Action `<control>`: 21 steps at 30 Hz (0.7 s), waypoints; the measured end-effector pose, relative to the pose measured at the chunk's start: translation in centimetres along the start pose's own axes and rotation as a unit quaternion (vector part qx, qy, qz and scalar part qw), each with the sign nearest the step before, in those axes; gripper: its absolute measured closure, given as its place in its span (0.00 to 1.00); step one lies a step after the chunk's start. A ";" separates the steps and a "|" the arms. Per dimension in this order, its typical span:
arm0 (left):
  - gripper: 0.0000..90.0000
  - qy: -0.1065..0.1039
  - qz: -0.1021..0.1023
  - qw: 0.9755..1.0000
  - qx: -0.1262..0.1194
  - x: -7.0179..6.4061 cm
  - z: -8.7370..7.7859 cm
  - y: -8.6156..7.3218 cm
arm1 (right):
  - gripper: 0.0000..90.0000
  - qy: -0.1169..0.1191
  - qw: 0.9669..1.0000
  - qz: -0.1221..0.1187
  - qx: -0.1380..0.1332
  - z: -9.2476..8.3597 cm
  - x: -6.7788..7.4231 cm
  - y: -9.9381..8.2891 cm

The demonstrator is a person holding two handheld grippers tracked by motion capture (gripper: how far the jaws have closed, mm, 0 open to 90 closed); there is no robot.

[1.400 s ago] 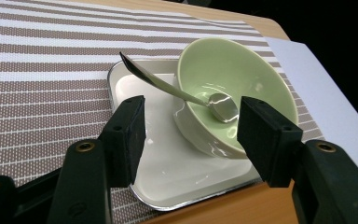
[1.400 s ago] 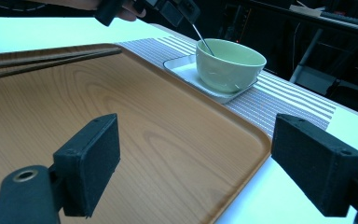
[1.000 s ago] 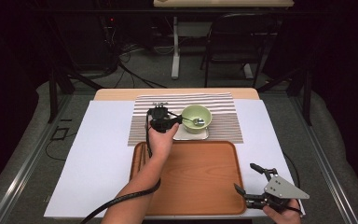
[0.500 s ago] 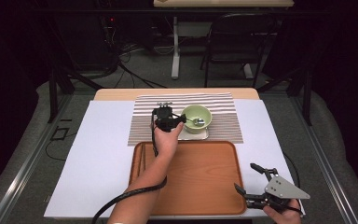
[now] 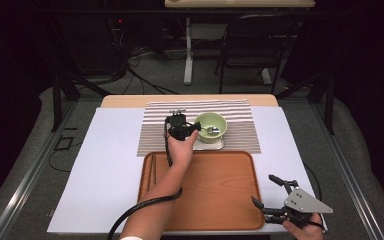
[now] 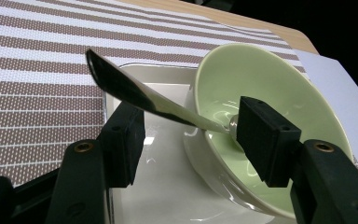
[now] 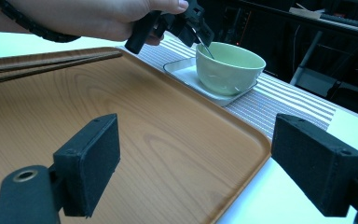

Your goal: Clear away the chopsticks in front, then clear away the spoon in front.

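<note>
the left gripper (image 6: pixel 191 140) stands open around the spoon (image 6: pixel 140 95) handle leaning out of the green bowl (image 6: pixel 270 93), its pads apart from it.

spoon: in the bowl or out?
In. The spoon has its head down inside the green bowl and its handle leaning out over the rim, between the open jaws of the left gripper, untouched by the pads.

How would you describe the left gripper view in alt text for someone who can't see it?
Two black jaws of the left tool stand open on either side of a metal spoon, whose handle slants up out of a pale green bowl. The bowl sits on a white square plate on a brown-and-white striped mat.
</note>
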State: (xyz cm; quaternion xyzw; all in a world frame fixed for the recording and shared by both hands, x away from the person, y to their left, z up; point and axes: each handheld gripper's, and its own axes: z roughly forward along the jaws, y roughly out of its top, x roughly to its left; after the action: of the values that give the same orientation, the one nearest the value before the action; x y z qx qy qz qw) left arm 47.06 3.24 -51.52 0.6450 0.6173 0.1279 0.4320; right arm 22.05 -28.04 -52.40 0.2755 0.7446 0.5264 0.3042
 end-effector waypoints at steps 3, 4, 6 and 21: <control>0.47 0.001 -0.003 1.000 -0.001 0.0 0.2 0.0 | 0.17 0.000 1.000 0.000 0.000 0.0 0.0 0.0; 0.47 0.000 -0.003 1.000 -0.001 -0.1 0.2 0.0 | 0.17 0.000 1.000 0.000 0.000 0.0 0.0 0.0; 0.47 0.002 -0.003 1.000 -0.002 -0.2 0.4 0.0 | 0.17 0.000 1.000 0.000 -0.001 0.0 0.0 0.0; 0.45 0.014 -0.011 1.000 -0.002 -0.3 1.8 -0.3 | 0.17 0.001 1.000 0.000 -0.003 0.0 0.0 0.0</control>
State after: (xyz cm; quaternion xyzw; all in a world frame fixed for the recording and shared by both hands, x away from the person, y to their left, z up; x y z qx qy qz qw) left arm 48.07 2.19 -52.72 0.6354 0.6299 0.1336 0.4262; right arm 22.07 -28.05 -52.36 0.2743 0.7435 0.5288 0.3038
